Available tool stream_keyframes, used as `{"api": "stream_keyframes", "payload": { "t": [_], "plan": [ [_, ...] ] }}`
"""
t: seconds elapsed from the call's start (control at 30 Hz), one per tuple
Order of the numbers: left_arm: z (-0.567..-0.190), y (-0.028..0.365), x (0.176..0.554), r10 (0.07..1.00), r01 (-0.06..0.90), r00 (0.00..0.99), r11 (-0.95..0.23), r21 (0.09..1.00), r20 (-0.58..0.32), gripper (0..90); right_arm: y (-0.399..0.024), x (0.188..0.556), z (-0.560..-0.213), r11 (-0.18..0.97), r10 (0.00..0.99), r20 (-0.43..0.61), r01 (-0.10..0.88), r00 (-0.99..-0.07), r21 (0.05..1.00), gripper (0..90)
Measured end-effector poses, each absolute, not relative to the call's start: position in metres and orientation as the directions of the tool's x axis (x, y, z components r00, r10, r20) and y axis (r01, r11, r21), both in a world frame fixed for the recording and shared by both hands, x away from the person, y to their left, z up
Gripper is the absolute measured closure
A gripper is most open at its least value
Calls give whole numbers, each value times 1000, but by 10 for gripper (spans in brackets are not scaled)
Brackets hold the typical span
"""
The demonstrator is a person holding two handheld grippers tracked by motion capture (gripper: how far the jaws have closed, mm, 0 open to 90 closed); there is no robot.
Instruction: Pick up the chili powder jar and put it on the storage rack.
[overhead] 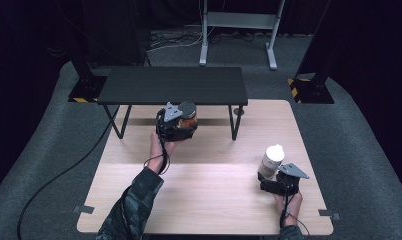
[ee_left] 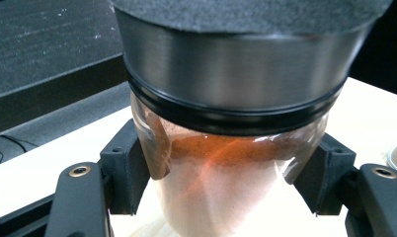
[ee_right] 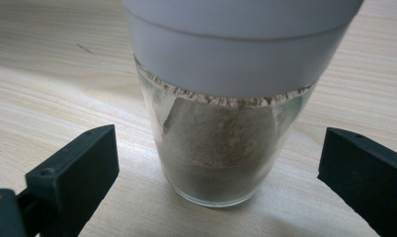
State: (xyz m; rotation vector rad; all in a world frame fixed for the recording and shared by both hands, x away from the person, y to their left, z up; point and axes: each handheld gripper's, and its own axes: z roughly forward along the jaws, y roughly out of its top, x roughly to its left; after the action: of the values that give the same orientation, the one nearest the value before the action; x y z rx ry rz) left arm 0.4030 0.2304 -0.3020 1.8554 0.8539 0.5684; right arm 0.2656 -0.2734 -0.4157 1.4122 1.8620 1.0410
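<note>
Taking the black shelf (overhead: 172,85) at the back of the counter (overhead: 209,200) as the mark, the left tongs (overhead: 181,121) were just in front of its middle, clenched on a dark-lidded glass jar (ee_left: 226,163) of reddish powder; the pads (ee_left: 125,168) pressed on the glass just below the lid (ee_left: 236,64). Whether that jar rested on the counter or hung just above it could not be told, since its base was cut off in the left gripper view. Well forward and to the right of the shelf, near the counter's right front corner, a white-capped glass jar (ee_right: 218,143) of brownish powder stood upright on the wood, and the right tongs (overhead: 274,176) were released around it, both pads (ee_right: 75,173) clear of the glass. Both jars would likely handle as stiff, smooth and breakable, fairly light, and apt to slip; the glass wall under the cap seemed the place to grip, squarely. Any labels were not to be made out.
</note>
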Motion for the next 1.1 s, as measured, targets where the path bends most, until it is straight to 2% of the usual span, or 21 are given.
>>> {"api": "stream_keyframes", "payload": {
  "t": [1.1],
  "plan": [
    [-274, 224, 416, 719, 298, 695, -310, 903, 17, 315, -273, 266, -416, 137, 961, 12, 514, -276, 847, 6]
  ]
}}
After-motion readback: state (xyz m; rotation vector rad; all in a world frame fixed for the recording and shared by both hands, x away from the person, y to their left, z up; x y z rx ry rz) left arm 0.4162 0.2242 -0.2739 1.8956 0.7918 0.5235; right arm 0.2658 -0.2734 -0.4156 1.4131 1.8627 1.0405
